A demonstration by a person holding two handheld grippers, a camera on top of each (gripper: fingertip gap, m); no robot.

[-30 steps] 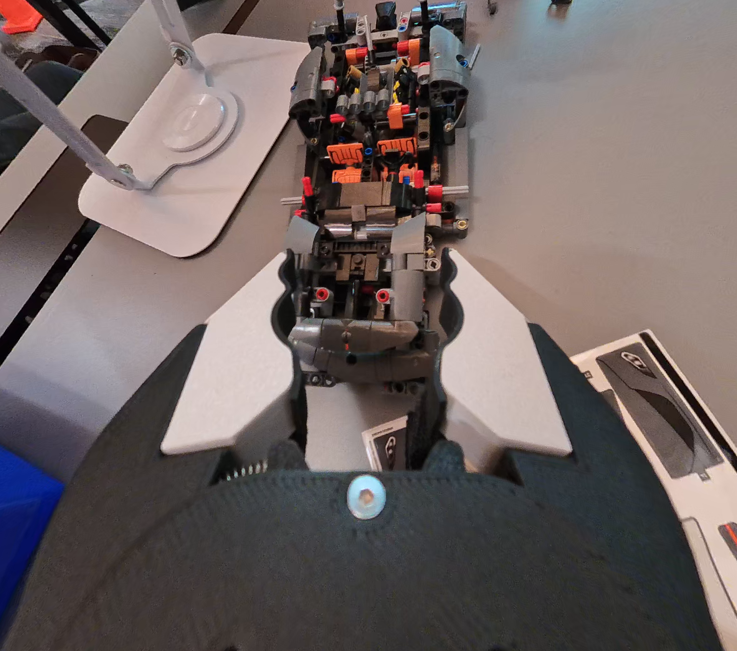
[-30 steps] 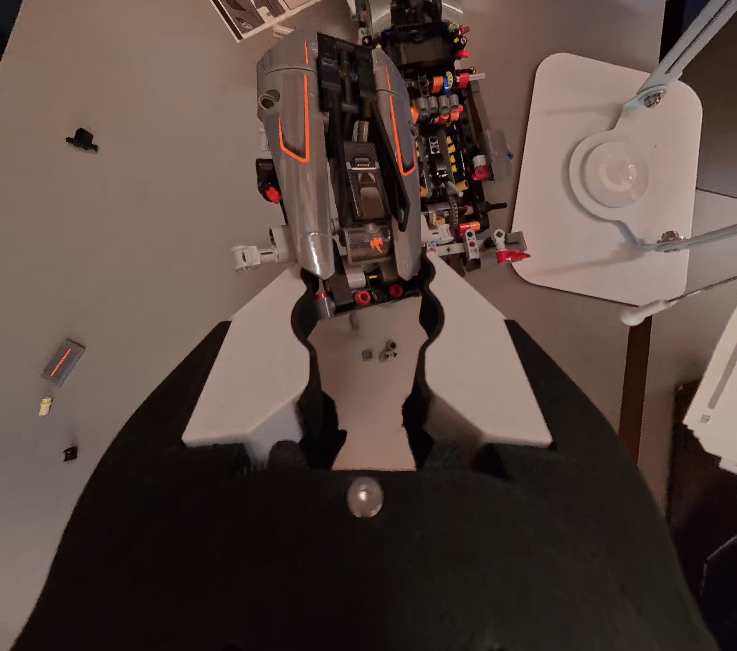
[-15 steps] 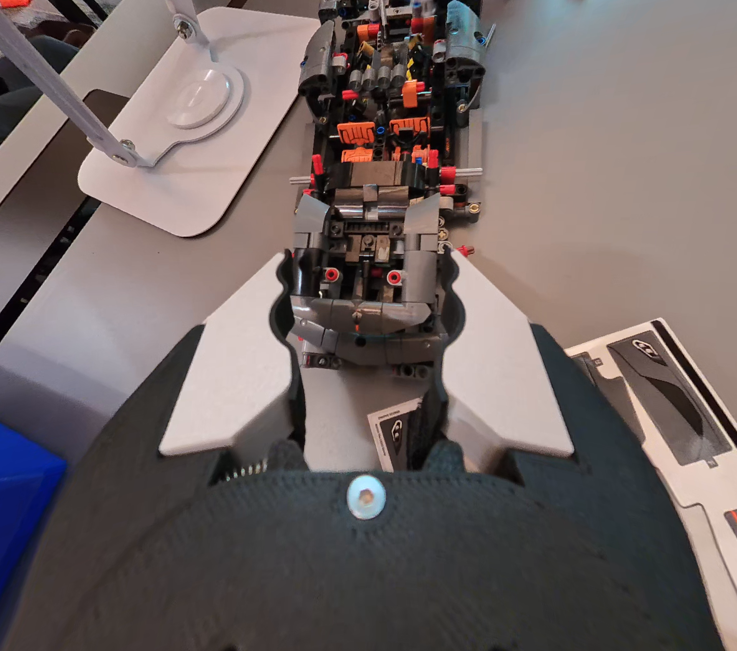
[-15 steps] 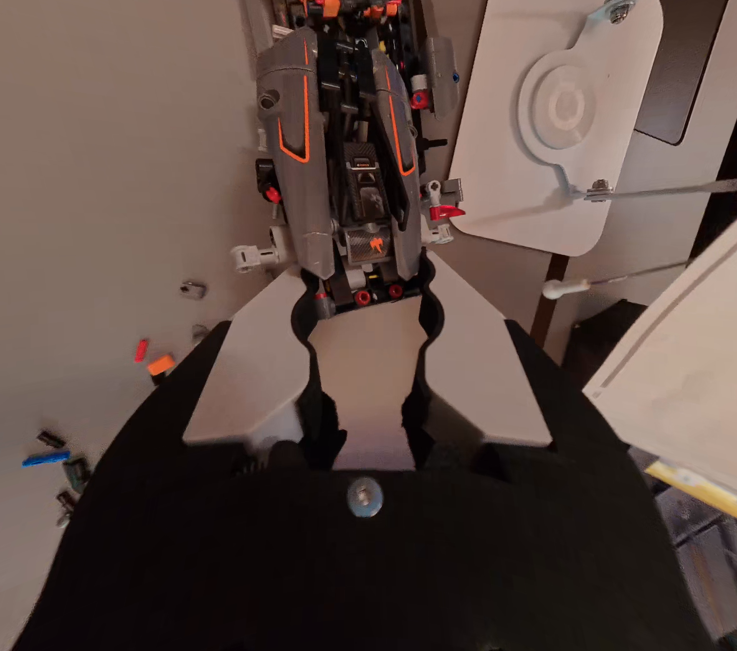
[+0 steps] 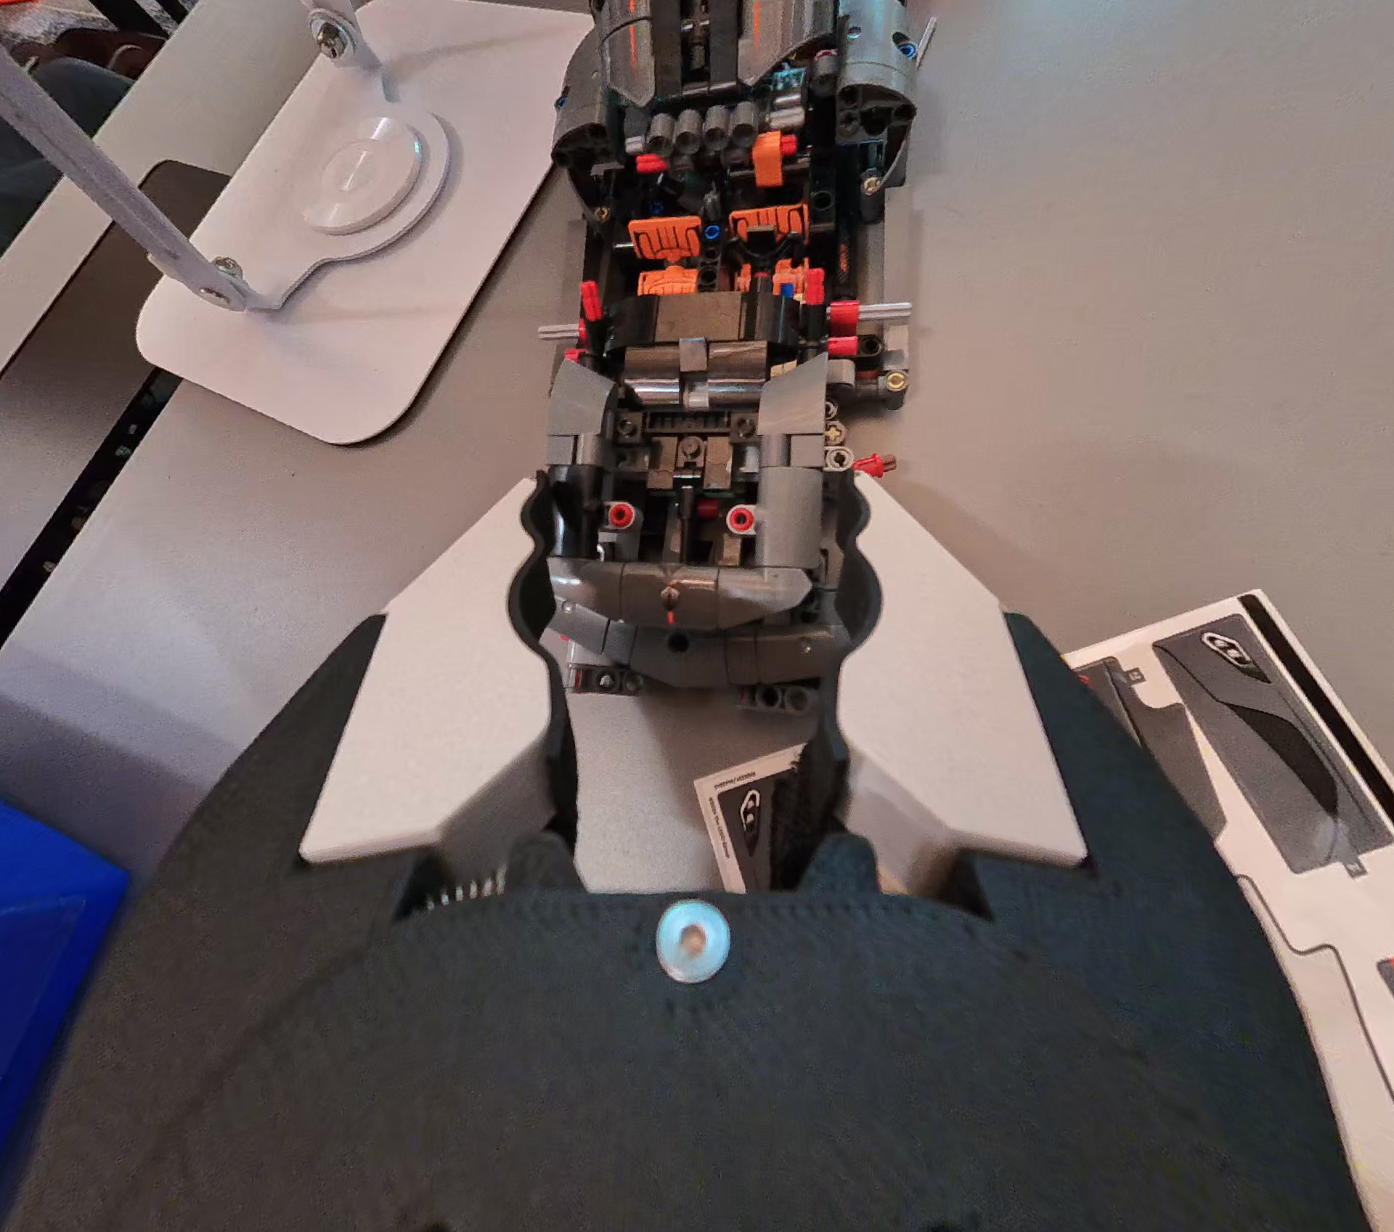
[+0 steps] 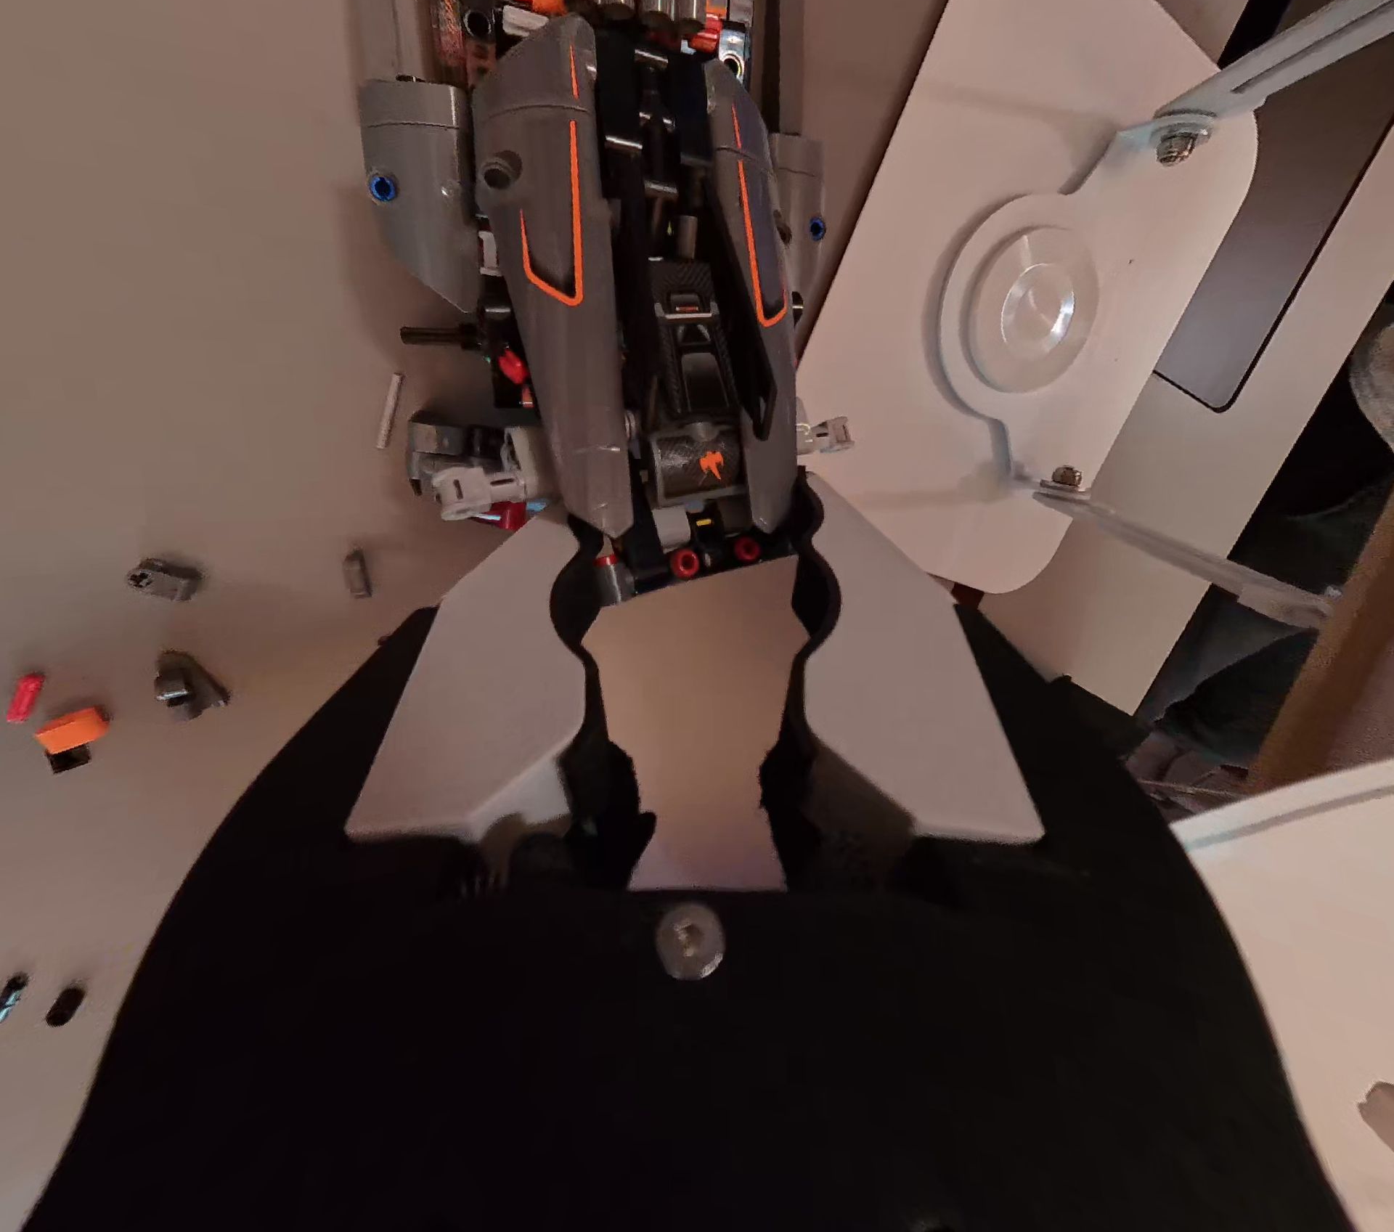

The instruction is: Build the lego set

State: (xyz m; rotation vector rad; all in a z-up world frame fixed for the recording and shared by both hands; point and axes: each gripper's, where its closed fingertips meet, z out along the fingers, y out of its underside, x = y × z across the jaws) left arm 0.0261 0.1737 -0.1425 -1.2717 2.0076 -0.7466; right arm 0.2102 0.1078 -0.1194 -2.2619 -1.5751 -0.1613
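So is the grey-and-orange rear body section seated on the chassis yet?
Cannot tell. Right gripper holds the body section over the chassis rear; contact is hidden.

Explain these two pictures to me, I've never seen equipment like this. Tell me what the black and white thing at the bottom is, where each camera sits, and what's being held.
Each picture comes from a camera mounted on a hand-held two-finger gripper, looking forward along its fingers. The black body with white fingers is the gripper itself.

The left gripper clamps one end of a long lego car chassis lying on the grey table.

The right gripper holds a grey bodywork section with orange stripes over the chassis's far end.

Nearby: a white lamp base, a sticker sheet, and loose small pieces.
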